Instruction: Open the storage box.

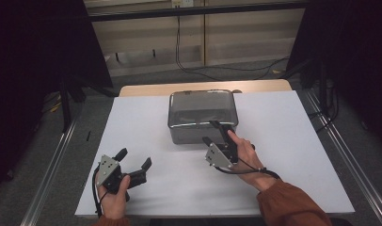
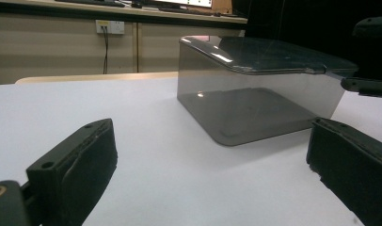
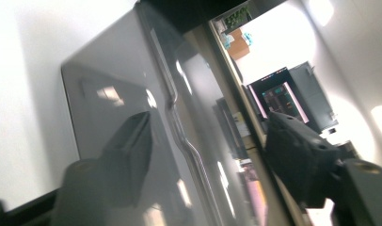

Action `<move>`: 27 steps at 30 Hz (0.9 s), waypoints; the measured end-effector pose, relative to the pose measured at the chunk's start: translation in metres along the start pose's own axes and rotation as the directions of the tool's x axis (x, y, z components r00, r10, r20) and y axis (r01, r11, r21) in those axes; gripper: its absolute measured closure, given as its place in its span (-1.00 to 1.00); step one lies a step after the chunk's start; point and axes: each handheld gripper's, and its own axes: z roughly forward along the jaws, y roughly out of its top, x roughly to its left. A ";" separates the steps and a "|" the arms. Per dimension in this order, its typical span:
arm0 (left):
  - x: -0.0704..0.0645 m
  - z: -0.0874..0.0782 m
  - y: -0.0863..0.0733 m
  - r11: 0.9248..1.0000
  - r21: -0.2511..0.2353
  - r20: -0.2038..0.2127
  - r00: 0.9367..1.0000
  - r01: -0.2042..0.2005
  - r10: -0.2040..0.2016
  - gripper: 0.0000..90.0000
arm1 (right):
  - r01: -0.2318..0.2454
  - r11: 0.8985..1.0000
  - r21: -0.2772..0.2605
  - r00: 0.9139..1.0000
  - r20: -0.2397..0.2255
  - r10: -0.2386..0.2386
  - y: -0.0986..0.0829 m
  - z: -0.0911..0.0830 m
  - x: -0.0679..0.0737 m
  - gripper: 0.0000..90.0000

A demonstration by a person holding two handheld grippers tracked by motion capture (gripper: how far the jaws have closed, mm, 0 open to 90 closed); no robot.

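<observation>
Box (image 1: 202, 116) edge sits between the right hand-held gripper's (image 1: 213, 132) spread jaws; left hand-held gripper (image 1: 134, 158) rests spread.

Smoky grey box (image 1: 202, 116), white table (image 1: 132, 132), seemingly black grippers.

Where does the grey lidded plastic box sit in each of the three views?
High view: box at table centre, toward the far edge, right gripper at its front right corner.
Left gripper view: upper right of centre.
Right gripper view: tilted, close up, from left to centre.
Shared landmark: the lid's rim.
</observation>
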 end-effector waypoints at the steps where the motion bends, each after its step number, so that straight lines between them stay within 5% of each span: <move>1: 0.000 0.000 0.000 1.000 0.000 -0.001 1.000 -0.001 0.001 -0.95 | 0.019 1.000 0.003 1.000 0.000 -0.019 0.001 0.001 0.001 -0.16; 5: 0.001 0.000 0.000 1.000 0.002 -0.003 1.000 -0.002 0.002 -0.95 | 0.084 0.996 0.031 0.996 0.000 -0.084 0.003 0.005 0.007 -0.03; 9: 0.000 0.000 0.000 1.000 0.001 0.002 1.000 0.002 -0.002 -0.95 | 0.198 0.979 0.051 0.980 0.010 -0.199 0.005 0.009 0.011 0.12; 12: 0.000 0.000 0.000 1.000 0.001 0.002 1.000 0.001 -0.001 -0.95 | 0.236 0.969 0.069 0.971 0.013 -0.238 0.004 0.013 0.016 0.21; 20: 0.000 0.000 0.000 1.000 -0.001 0.005 1.000 -0.005 0.005 -0.95 | 0.285 0.953 0.103 0.958 0.006 -0.287 0.001 0.016 0.021 0.40; 27: 0.000 0.001 0.000 1.000 0.020 0.007 1.000 -0.020 0.020 -0.95 | 0.286 0.952 0.108 0.957 0.008 -0.289 0.000 0.019 0.021 0.57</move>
